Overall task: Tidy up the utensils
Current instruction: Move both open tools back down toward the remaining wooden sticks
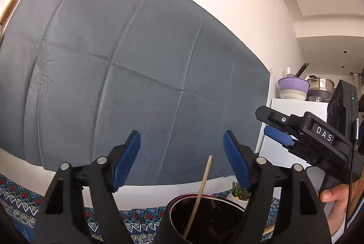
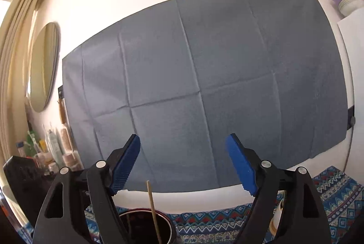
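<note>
Chopstick (image 1: 201, 194) stands tilted in dark round holder (image 1: 204, 212) on patterned cloth (image 2: 204, 221). Left gripper (image 1: 182, 159) and right gripper (image 2: 183, 163) both released, nothing between jaws. Likely light, stiff, thin wood; pinch upper shaft, may slip.

The left black plastic two-finger gripper (image 1: 182, 159) has ribbed blue pads (image 1: 126, 162) and round silver pivot pins. The right black gripper (image 1: 276, 128) has white "DAS" lettering, a small silver screw, a green indicator light and a thin black cable.
</note>
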A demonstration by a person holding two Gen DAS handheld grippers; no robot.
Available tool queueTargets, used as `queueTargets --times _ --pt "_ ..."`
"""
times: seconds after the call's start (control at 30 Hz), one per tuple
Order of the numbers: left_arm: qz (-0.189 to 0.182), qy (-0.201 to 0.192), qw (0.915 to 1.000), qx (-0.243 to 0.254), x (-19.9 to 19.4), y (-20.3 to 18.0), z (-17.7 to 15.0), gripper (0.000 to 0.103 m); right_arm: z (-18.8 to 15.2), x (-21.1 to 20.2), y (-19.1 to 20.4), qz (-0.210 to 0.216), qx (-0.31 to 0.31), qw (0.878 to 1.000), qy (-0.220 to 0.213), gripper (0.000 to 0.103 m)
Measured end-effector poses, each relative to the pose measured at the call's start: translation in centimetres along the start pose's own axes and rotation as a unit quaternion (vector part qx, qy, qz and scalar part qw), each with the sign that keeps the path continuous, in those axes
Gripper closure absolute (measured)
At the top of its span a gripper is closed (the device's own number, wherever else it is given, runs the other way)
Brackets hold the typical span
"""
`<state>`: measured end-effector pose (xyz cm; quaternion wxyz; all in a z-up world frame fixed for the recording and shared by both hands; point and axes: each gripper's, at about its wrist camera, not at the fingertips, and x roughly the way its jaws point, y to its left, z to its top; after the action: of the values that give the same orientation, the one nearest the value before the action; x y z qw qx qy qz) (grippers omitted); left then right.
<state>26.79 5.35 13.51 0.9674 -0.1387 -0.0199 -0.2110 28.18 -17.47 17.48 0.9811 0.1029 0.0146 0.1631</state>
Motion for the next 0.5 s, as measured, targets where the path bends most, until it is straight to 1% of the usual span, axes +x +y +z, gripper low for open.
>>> queueTargets --times 0.03,0.07,0.13,0.2,0.27,0.4,0.5 --pt "0.004 0.002 1.0000 0.007 0.1 -0.2 0.1 0.011 0.1 0.0 0.0 -0.004 -0.003 1.000 0.001 0.023" --pt "0.008 0.004 0.9999 0.012 0.0 -0.3 0.1 0.009 0.1 -0.1 -0.1 -0.007 -0.004 1.000 0.002 0.016" --pt "0.011 0.004 0.9998 0.017 -0.1 -0.4 0.2 0.006 0.2 -0.1 -0.2 -0.007 -0.005 1.000 0.008 0.016" --pt "0.014 0.011 0.9997 0.017 0.0 -0.5 0.5 0.006 0.3 0.0 -0.2 -0.009 -0.009 1.000 0.014 0.015" --pt "0.014 0.011 0.9996 0.020 -0.1 -0.6 0.8 0.006 0.5 -0.2 -0.1 -0.019 -0.013 1.000 0.009 0.014" --pt "0.023 0.013 0.9989 0.040 -0.2 -1.2 1.5 0.006 1.0 -0.7 0.0 -0.033 -0.020 0.999 0.006 0.012" --pt "0.039 0.019 0.9981 0.043 -0.3 -1.5 2.3 0.006 1.5 -1.2 -0.2 -0.031 -0.010 0.999 0.003 0.010"
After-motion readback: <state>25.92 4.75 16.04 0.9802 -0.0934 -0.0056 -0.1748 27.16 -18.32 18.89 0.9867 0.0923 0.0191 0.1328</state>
